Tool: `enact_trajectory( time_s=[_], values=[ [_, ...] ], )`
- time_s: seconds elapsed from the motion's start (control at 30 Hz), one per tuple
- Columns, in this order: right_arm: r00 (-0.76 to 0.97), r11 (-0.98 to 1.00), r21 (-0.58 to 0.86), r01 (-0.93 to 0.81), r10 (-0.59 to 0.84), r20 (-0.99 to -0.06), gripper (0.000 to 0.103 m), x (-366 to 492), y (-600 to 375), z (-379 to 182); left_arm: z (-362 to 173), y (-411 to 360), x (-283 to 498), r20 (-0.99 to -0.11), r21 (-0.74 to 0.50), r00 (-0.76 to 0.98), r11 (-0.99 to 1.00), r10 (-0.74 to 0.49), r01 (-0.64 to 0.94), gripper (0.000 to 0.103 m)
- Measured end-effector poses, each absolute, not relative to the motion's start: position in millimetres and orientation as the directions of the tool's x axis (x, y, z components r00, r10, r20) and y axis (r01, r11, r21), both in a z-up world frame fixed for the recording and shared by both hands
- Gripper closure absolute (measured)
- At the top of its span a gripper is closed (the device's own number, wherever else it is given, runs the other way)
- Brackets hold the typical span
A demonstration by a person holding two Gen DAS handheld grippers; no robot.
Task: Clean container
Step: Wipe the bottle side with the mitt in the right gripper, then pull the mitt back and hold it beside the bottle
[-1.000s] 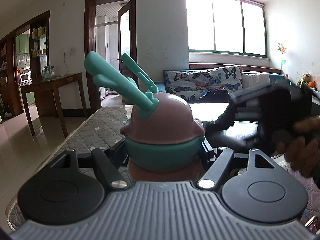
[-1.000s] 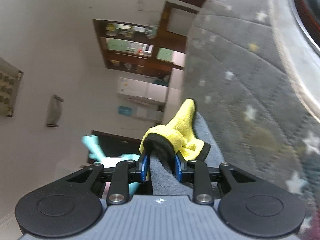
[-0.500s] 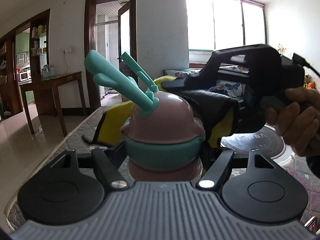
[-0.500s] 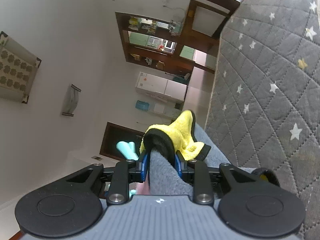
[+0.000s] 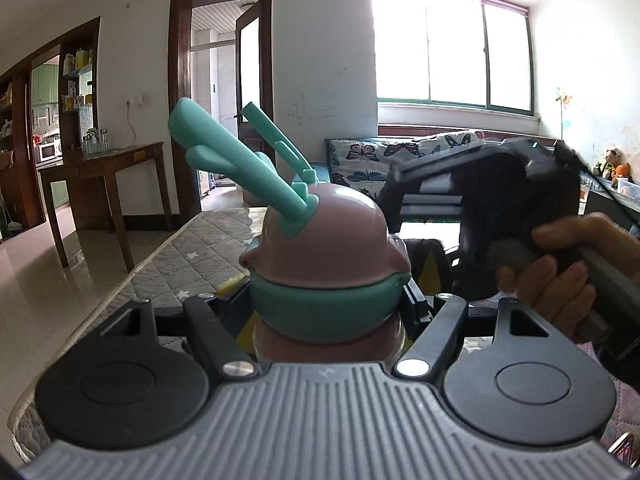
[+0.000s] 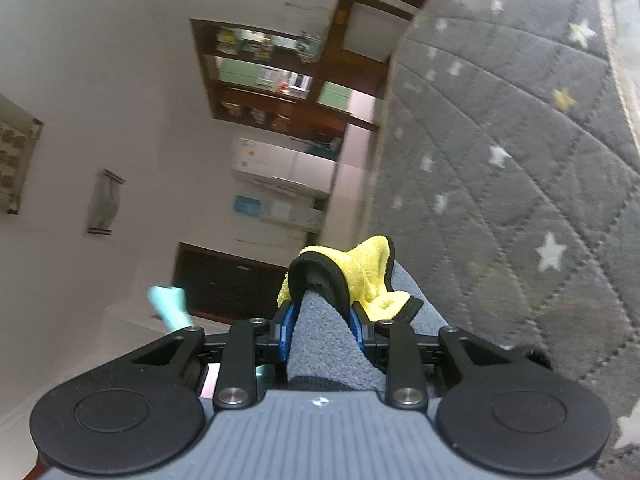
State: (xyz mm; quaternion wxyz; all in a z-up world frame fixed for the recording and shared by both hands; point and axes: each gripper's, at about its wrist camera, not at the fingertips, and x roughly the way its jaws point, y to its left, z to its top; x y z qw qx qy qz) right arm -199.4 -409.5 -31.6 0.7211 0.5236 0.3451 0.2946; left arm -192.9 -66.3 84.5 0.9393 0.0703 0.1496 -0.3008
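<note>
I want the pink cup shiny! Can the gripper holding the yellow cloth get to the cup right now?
Probably yes. The right gripper, shut on the cloth, is right beside the cup, which the left gripper holds up. Nothing seems to stand between them, though contact isn't visible.

wooden table [image 5: 100, 160], butterfly-print cushions [image 5: 400, 152], quilted mattress [image 5: 192, 256]

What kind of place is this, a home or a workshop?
Most likely a home living room: a sofa with butterfly cushions under the window, a wooden side table, and a kitchen with a microwave beyond.
</note>
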Motion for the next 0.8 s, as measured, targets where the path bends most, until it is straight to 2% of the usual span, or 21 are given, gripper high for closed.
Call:
enact_trajectory(
  time_s=[0.4, 0.6, 0.8],
  values=[
    [0.589, 0.289, 0.957, -0.020, 0.777, -0.222, 0.075, -197, -413, -50, 86, -70, -191, -0.325, 0.037, 0.775, 0.811, -0.542, 0.584, 0.030],
    [0.575, 0.367, 0.930, 0.022, 0.757, -0.312, 0.075, -197, -412, -69, 89, -70, -190, -0.335, 0.033, 0.775, 0.815, -0.536, 0.579, 0.030],
    [0.568, 0.414, 0.910, 0.036, 0.741, -0.359, 0.076, -206, -411, -79, 92, -69, -193, -0.350, 0.024, 0.777, 0.824, -0.524, 0.566, 0.030]
  ],
)
